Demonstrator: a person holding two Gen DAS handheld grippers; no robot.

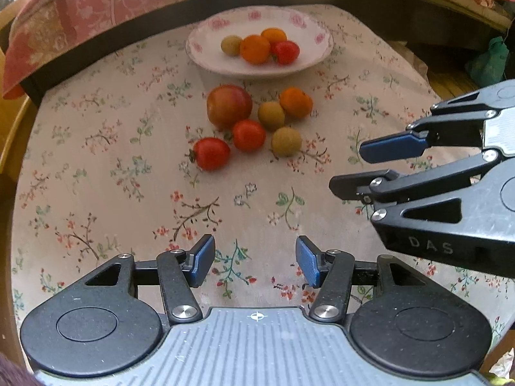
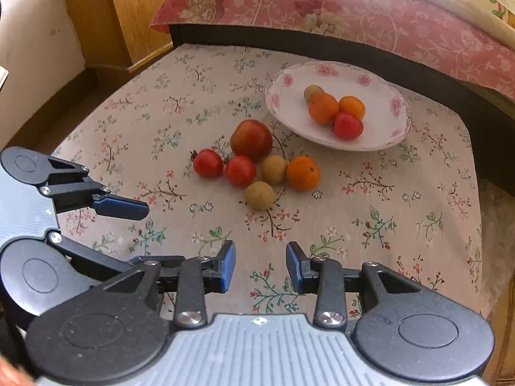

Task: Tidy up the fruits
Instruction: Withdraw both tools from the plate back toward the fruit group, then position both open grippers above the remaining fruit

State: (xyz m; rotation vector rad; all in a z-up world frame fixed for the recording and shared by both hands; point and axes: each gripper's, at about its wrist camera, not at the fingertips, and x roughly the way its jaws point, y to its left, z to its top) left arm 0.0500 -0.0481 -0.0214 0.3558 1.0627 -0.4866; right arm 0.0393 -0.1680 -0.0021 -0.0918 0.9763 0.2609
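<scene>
A white floral plate (image 1: 206,61) (image 2: 379,141) at the far side of the table holds a tan fruit, two oranges and a red tomato (image 1: 285,52) (image 2: 347,125). In front of it on the cloth lie an apple (image 1: 229,106) (image 2: 251,140), two red tomatoes (image 1: 211,153) (image 2: 208,163), two tan fruits (image 1: 286,141) (image 2: 260,195) and an orange (image 1: 296,102) (image 2: 303,173). My left gripper (image 1: 255,262) hovers open and empty short of the loose fruit. My right gripper (image 2: 260,267) (image 1: 351,167) is also open and empty, off to the right of the pile.
The floral tablecloth (image 1: 96,177) (image 2: 402,218) covers the table. A bed with a pink patterned cover (image 1: 80,9) (image 2: 354,9) runs along the far edge. A wooden cabinet (image 2: 135,13) stands at the far left in the right wrist view.
</scene>
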